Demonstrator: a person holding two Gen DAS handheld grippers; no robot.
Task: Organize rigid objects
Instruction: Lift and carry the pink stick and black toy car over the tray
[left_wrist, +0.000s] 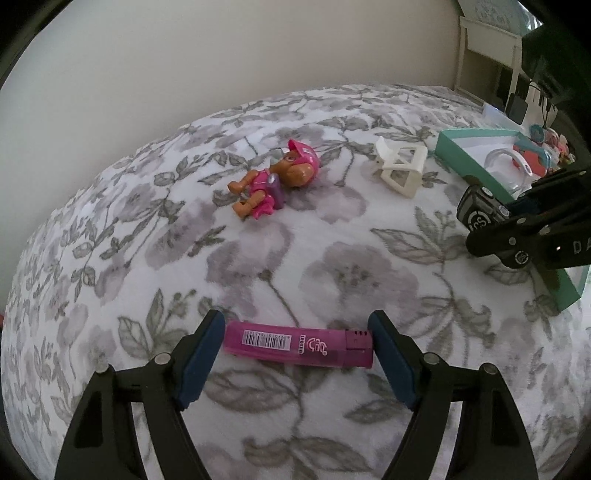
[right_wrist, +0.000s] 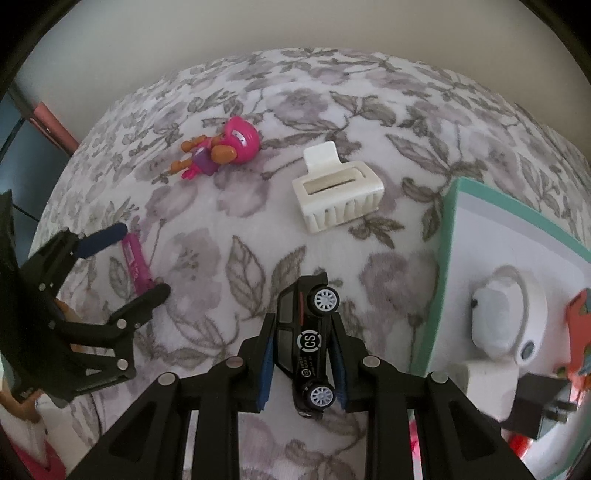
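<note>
My left gripper (left_wrist: 297, 334) is open, its blue-padded fingers on either side of a pink lighter (left_wrist: 298, 344) lying on the floral blanket; it also shows in the right wrist view (right_wrist: 135, 264). My right gripper (right_wrist: 304, 338) is shut on a black toy car (right_wrist: 308, 343) and holds it above the blanket, left of the teal box (right_wrist: 441, 258). In the left wrist view the car (left_wrist: 478, 210) shows beside the box (left_wrist: 463, 162). A pink puppy figure (left_wrist: 275, 179) (right_wrist: 221, 149) and a white hair claw clip (left_wrist: 400, 166) (right_wrist: 338, 197) lie farther back.
The teal box holds a white round device (right_wrist: 504, 317) and red-orange items (right_wrist: 581, 325). A wall rises behind the bed. White furniture (left_wrist: 491, 48) and cables stand at the far right in the left wrist view.
</note>
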